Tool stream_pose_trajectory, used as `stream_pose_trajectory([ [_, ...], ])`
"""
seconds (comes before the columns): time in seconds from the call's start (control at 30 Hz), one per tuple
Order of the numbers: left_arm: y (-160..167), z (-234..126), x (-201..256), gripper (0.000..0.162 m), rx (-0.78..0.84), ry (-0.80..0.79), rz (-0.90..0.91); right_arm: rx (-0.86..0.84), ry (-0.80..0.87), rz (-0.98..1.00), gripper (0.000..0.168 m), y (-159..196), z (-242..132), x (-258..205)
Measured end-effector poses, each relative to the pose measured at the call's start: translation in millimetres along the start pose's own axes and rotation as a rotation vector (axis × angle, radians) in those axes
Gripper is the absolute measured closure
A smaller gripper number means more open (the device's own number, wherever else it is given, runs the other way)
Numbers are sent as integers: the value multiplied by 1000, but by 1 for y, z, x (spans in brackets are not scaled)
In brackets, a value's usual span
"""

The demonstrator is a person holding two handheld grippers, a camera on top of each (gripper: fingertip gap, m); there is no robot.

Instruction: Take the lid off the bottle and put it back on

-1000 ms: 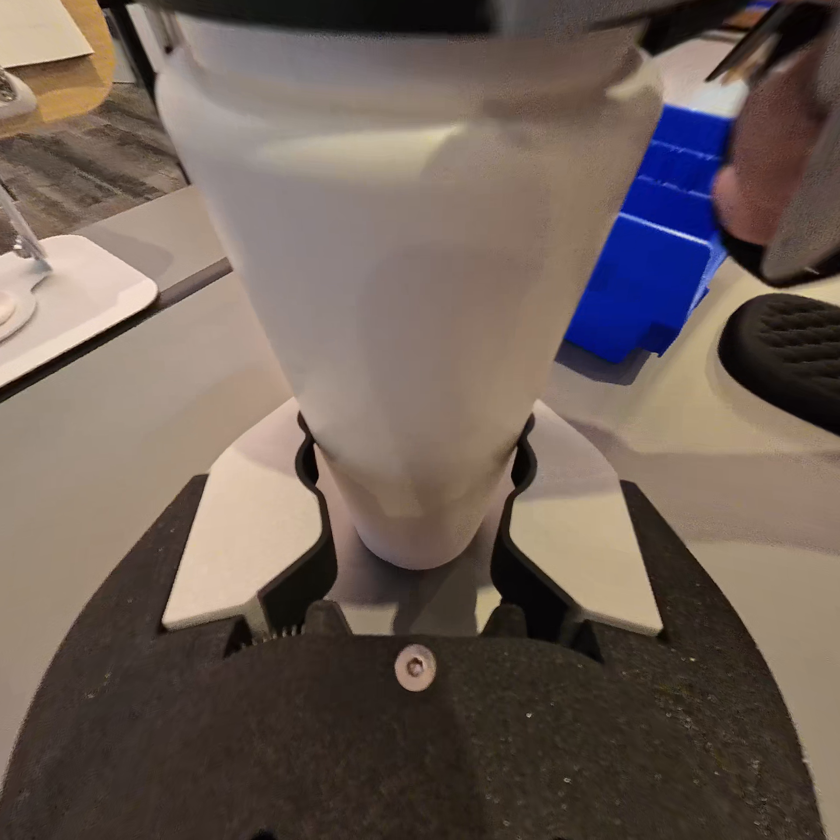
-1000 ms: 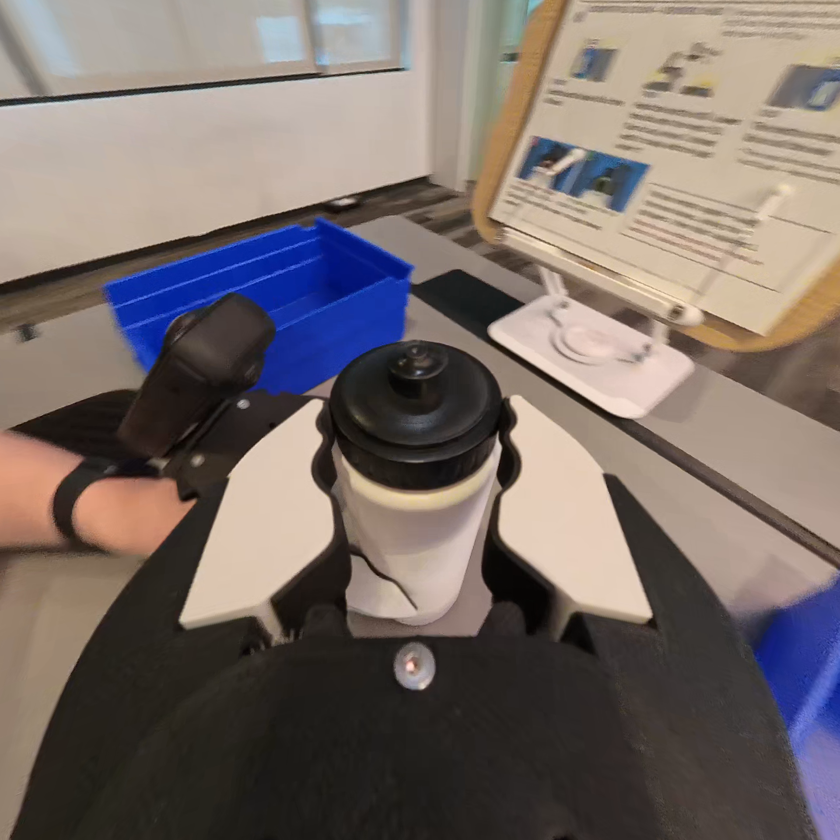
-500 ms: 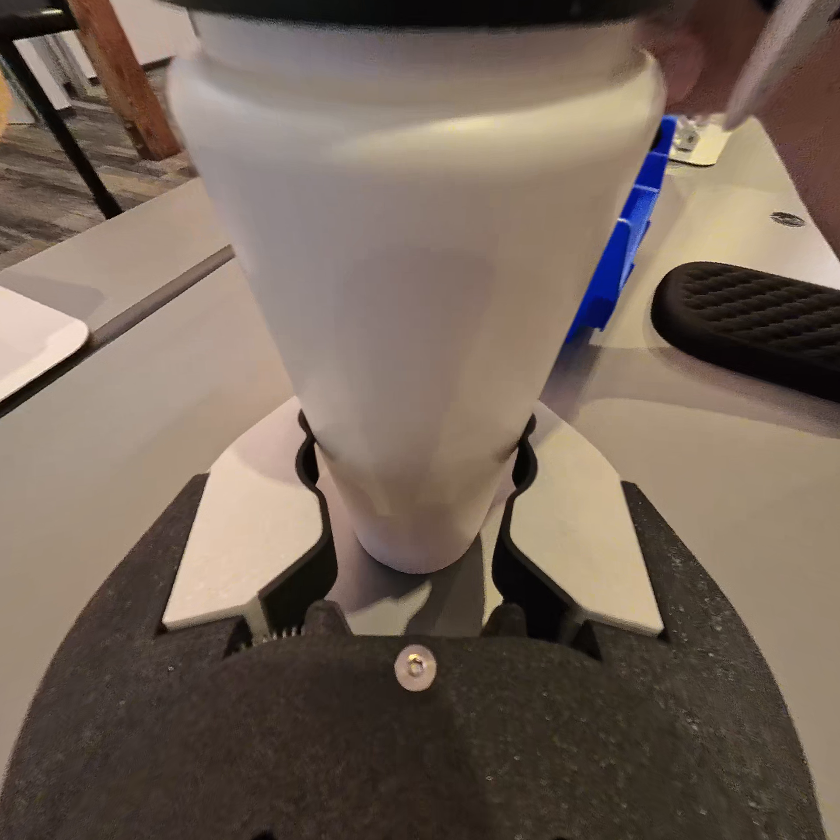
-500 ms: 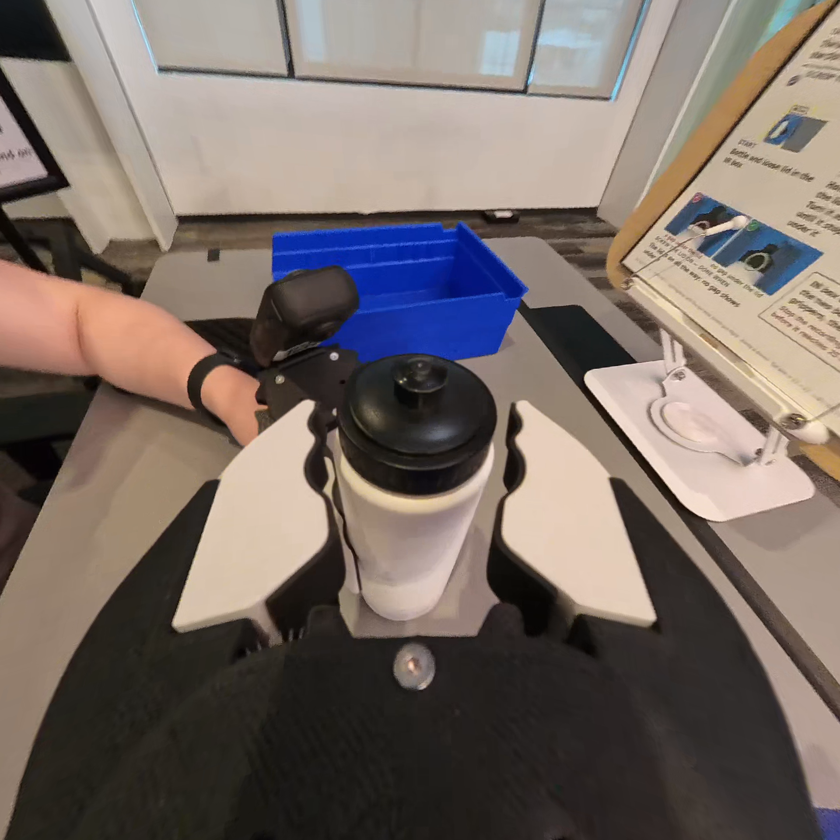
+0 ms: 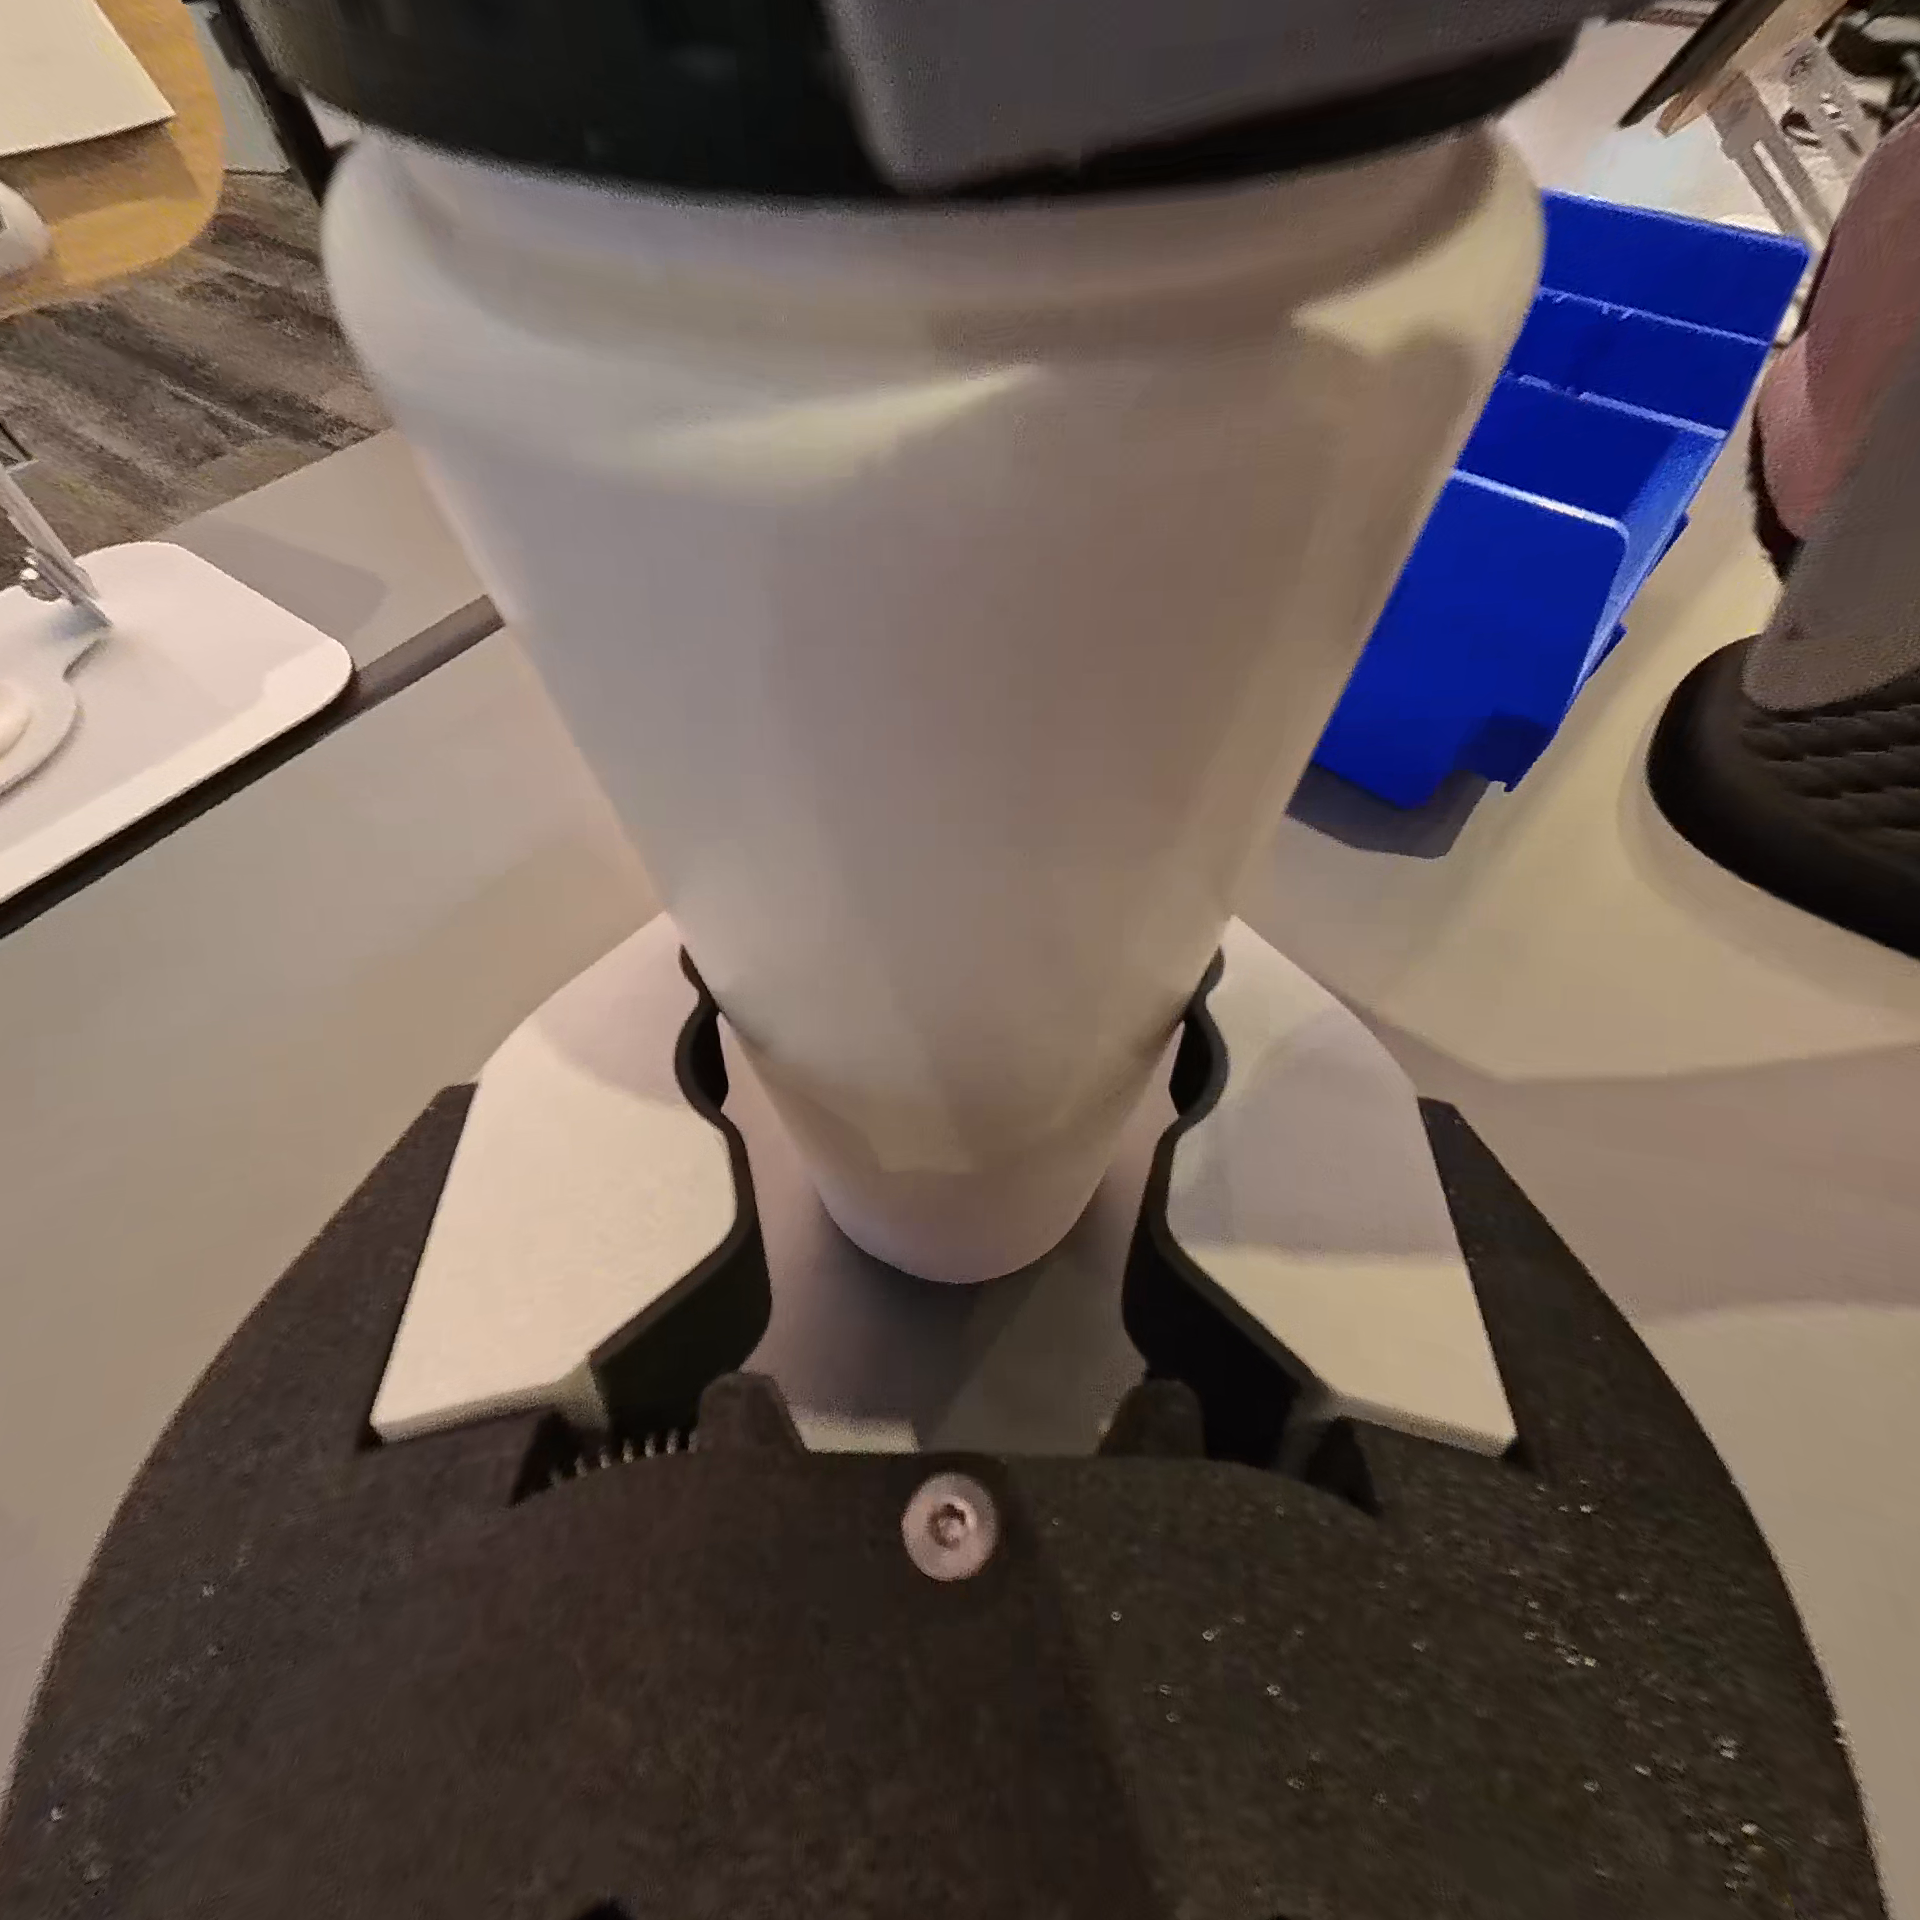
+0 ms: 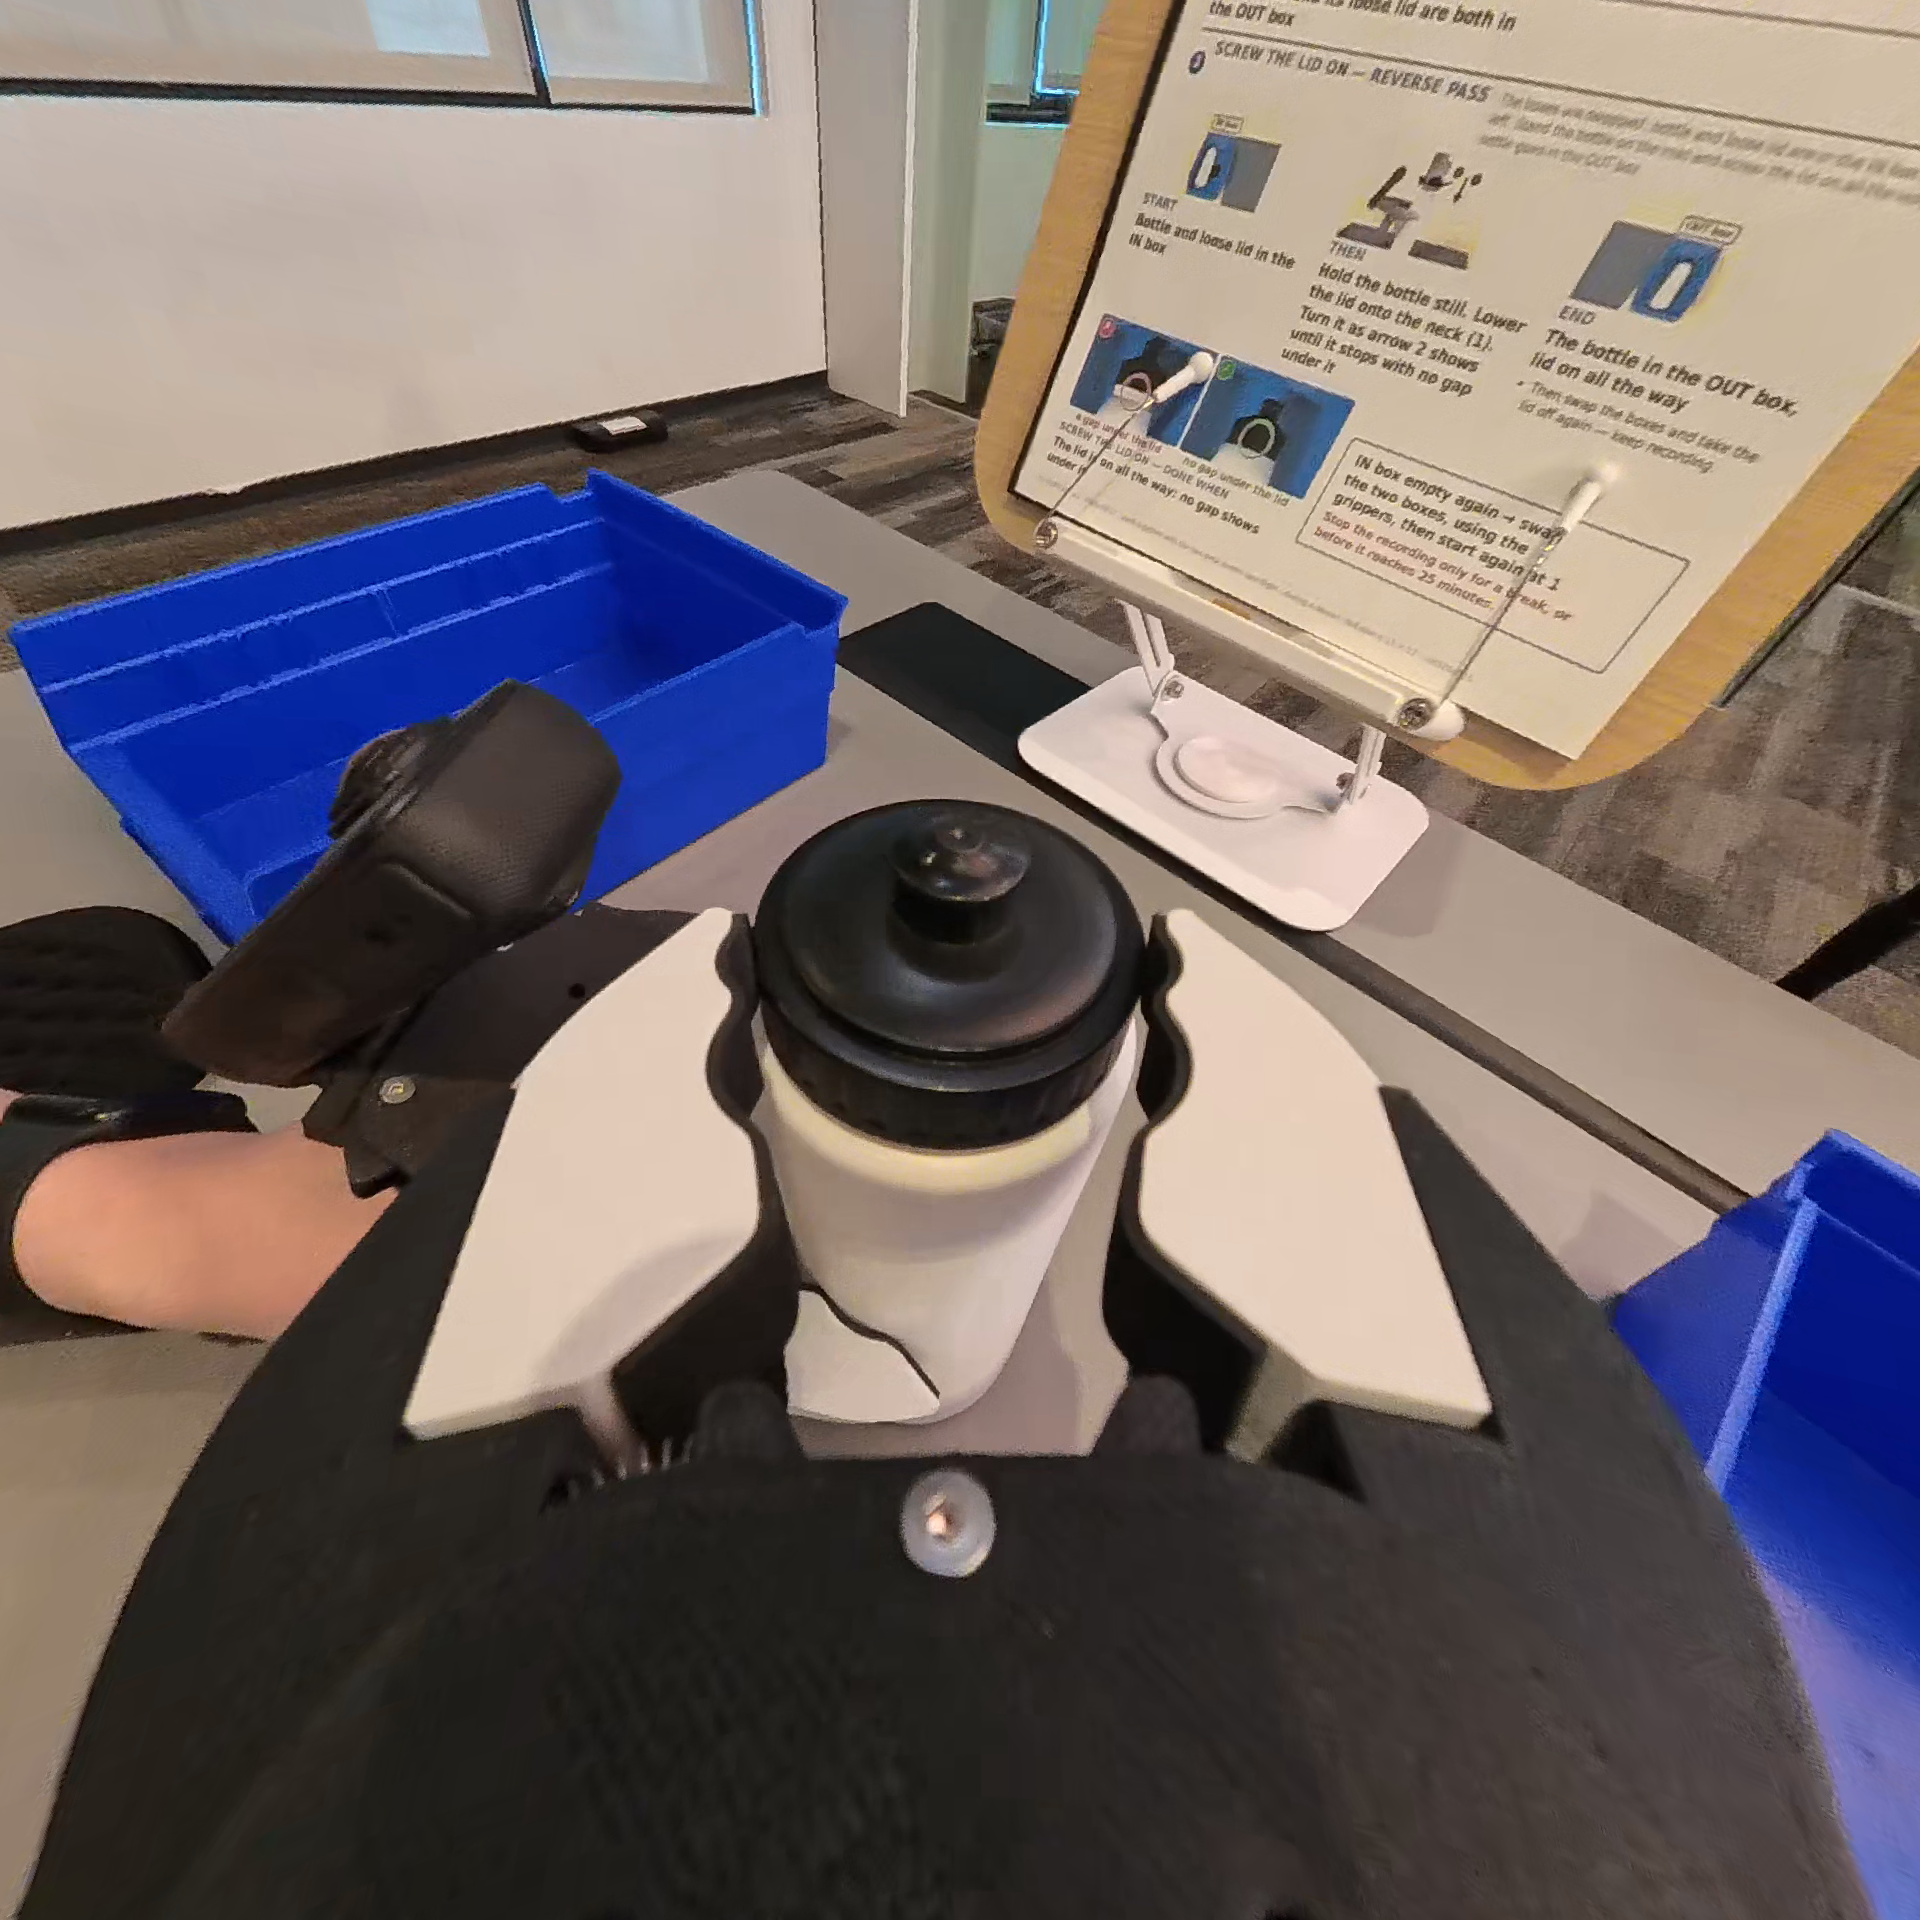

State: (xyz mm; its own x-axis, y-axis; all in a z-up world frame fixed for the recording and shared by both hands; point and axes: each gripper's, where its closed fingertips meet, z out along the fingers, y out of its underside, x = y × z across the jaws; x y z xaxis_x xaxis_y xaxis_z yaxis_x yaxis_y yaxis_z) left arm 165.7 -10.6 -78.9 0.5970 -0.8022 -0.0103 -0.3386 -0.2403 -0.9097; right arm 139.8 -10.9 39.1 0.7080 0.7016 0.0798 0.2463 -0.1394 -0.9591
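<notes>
1. Right gripper (image 6: 948,971): jaws closed in around the black lid (image 6: 948,961), one white finger on each side of the cap's rim. Contact looks made on both sides, so I read it as clamped on the lid.
2. Left gripper (image 5: 951,1049): jaws narrow, pinching the lower body of the white bottle (image 5: 935,644) near its base. Holding it firmly, from the look of it.
3. Bottle location: upright on the grey table (image 5: 208,987), base on the surface between the left gripper's fingers. In the right wrist view the same bottle (image 6: 914,1236) sits under the cap, a dark crack-like line low on its side.
4. Lid state: seated on the bottle neck, no clear gap visible under its rim. Cannot tell from these views how tight it is.
5. Step in hand, my judgement: a turning stroke on the lid, left holds the body still, right grips the cap. Whether this is unscrewing or screwing back on, I cannot tell.
6. Next move calls for: twisting the right gripper about the bottle's axis while the left resists rotation; keep the cap level so threads do not bind; re-grip if the wrist runs out of turn.
7. Around: blue bin (image 6: 436,665) behind the left gripper, second blue bin (image 6: 1808,1371) at right edge, instruction board (image 6: 1455,343) on a white stand (image 6: 1226,810), black mat (image 5: 1808,810) to the side.
</notes>
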Motion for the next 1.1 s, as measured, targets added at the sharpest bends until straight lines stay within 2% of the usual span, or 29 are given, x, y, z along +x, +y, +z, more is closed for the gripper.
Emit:
stream_pose_trajectory([
  [0.07, 1, -1, -2, 76, 4, -11, 4, 20, -43, 4, 95, 0, 1, -2],
  [0.23, 1, -3, 1, 76, 14, 16, 23, 39, -335, -63, 85, 5, -5, -12],
  [0.33, 0, -1, 6, 76, 20, 47, 40, 59, -407, -156, 88, 9, -7, -6],
  [0.43, 0, -1, 11, 76, 23, 83, 41, 104, -485, -148, 93, 5, -8, -11],
  [0.6, 1, -1, 9, 76, 4, 66, 16, 35, -417, -68, 94, 6, -4, -7],
  [0.8, 0, 1, 2, 77, -7, -12, -20, -17, -22, 46, 93, 7, 2, 2],
  [0.87, 0, 0, 0, 77, -2, -34, -19, -4, 52, 31, 93, 5, 4, 0],
  [0.97, 1, -2, -2, 76, 1, -22, -21, 19, 4, 11, 93, 4, 6, -4],
  [1.1, 1, -4, 3, 76, 12, 32, 11, 40, -284, -78, 84, 7, 1, -15],
])
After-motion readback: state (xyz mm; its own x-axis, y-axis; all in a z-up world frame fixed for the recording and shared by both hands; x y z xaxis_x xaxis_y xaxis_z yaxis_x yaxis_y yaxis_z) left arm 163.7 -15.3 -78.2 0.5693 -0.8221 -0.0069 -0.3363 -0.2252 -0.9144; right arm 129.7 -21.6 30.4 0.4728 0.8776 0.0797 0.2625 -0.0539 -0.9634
